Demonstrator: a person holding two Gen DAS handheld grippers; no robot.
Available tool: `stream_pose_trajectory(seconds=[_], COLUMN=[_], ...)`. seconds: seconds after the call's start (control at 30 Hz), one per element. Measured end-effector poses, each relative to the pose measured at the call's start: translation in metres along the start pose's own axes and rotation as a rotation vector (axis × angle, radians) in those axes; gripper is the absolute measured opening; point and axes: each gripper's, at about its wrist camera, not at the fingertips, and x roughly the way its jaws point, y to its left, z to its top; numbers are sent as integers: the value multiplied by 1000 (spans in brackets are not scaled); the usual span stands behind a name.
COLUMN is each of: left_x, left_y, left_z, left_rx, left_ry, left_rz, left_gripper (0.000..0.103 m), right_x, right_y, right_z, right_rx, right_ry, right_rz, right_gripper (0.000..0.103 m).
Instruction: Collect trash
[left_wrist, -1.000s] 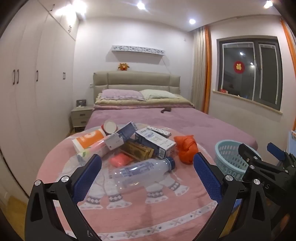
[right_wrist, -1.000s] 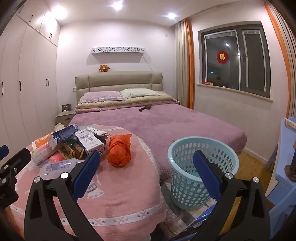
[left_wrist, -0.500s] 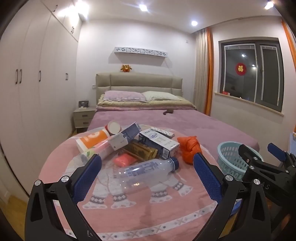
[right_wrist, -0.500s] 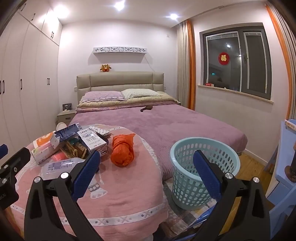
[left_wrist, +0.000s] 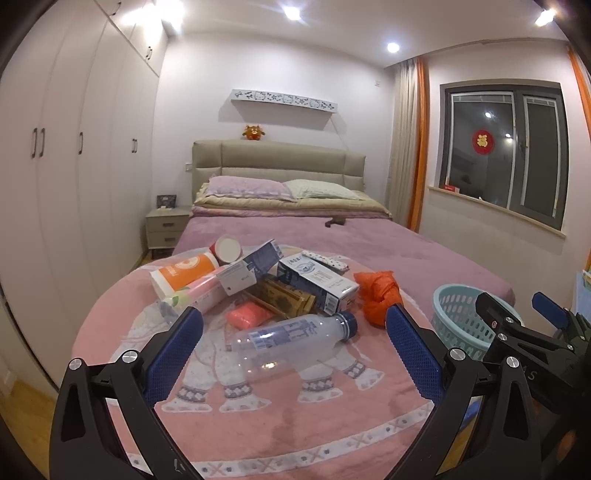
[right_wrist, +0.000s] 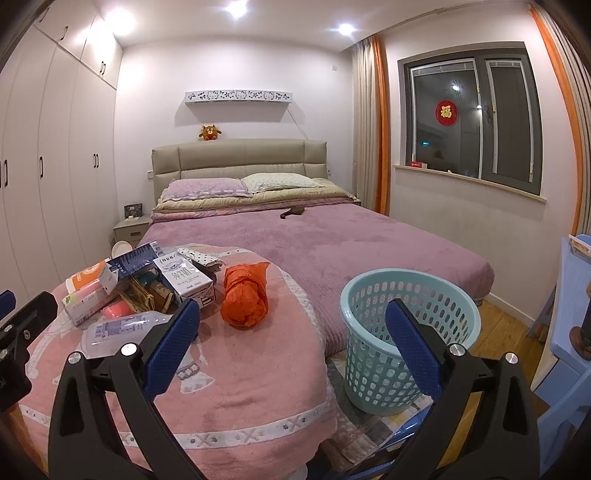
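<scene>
A heap of trash lies on a pink blanket (left_wrist: 280, 435) at the bed's foot: a clear plastic bottle (left_wrist: 291, 338), a white milk carton (left_wrist: 317, 282), an orange-and-white cup (left_wrist: 184, 275), a dark blue box (left_wrist: 249, 266), a pink packet (left_wrist: 249, 317) and a crumpled orange bag (left_wrist: 378, 295). My left gripper (left_wrist: 293, 350) is open and empty, just short of the bottle. My right gripper (right_wrist: 291, 341) is open and empty, between the orange bag (right_wrist: 245, 295) and a light blue basket (right_wrist: 410, 332) on the floor to the right.
The purple bed (right_wrist: 332, 243) stretches behind the heap to a beige headboard. White wardrobes (left_wrist: 66, 177) line the left wall, with a nightstand (left_wrist: 164, 230) beside them. A blue chair (right_wrist: 569, 317) stands at the far right. A window (right_wrist: 472, 114) is on the right wall.
Both grippers have moved slightly forward toward the heap and lower; the trash looks a little larger and lower in view. Nothing on the blanket has moved.
</scene>
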Motion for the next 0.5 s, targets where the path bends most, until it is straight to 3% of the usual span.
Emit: stream_pose_trajectory(seconds=[0.5], left_x=[0], left_y=[-2], left_z=[-1], left_rx=[6], left_ry=[2], left_rz=[-4], left_gripper=[96], right_x=[0], right_y=[-1], right_z=[1], right_rx=[13], right_ry=[7], right_rz=[7], right_gripper=[96])
